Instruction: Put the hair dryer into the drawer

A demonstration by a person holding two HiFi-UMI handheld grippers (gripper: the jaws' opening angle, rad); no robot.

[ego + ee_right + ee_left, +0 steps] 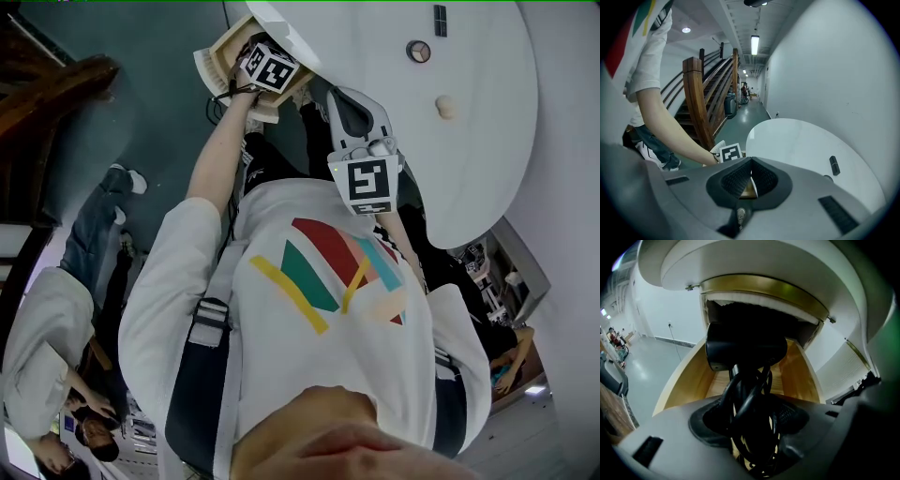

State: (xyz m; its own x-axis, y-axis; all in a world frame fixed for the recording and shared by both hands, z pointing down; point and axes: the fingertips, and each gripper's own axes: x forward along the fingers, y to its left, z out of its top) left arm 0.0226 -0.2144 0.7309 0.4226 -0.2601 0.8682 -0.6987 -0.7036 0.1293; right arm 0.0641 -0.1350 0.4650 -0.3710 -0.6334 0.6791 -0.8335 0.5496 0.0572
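left gripper view: hair dryer (pixel 743 348) held over the open drawer (pixel 689 380)
i read the left gripper (pixel 750 404) as clamped on the dryer's handle and bundled cord (pixel 751 432), jaws fairly wide around them. dryer head hangs above the wooden drawer floor, just under the white table (pixel 754 263) top. right gripper (pixel 751 163) has its jaws closed together, nothing between them.
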